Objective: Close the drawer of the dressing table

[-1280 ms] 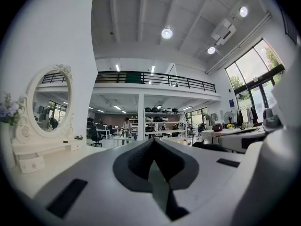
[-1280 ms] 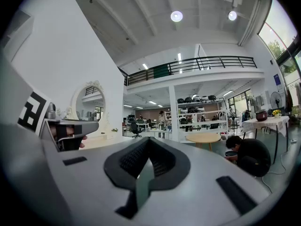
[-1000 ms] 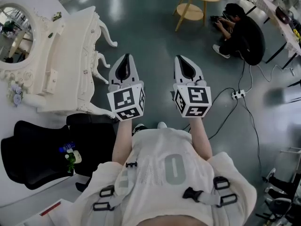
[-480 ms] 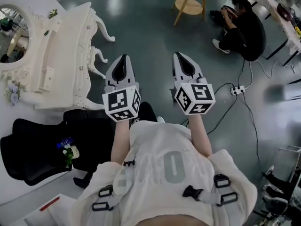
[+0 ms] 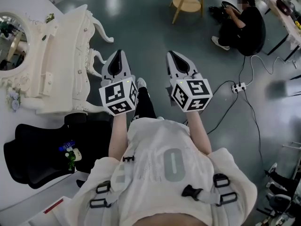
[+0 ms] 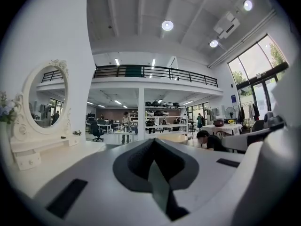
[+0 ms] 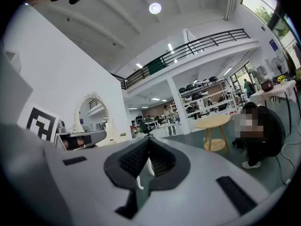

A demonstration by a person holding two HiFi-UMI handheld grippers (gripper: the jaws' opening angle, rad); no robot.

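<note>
White dressing table (image 5: 61, 46) is standing at frame left while the left gripper (image 5: 118, 53) and right gripper (image 5: 171, 54) are hovering near it, jaws together and empty, presumably for pushing.

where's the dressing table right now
In the head view the white dressing table stands at the upper left, just left of the left gripper.

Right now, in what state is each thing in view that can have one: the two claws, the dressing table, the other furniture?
left claw: shut, empty, touching nothing
right claw: shut, empty, touching nothing
dressing table: upright, untouched; whether its drawer is open cannot be told
round table: upright
power strip: lying on the floor, cable attached
</note>
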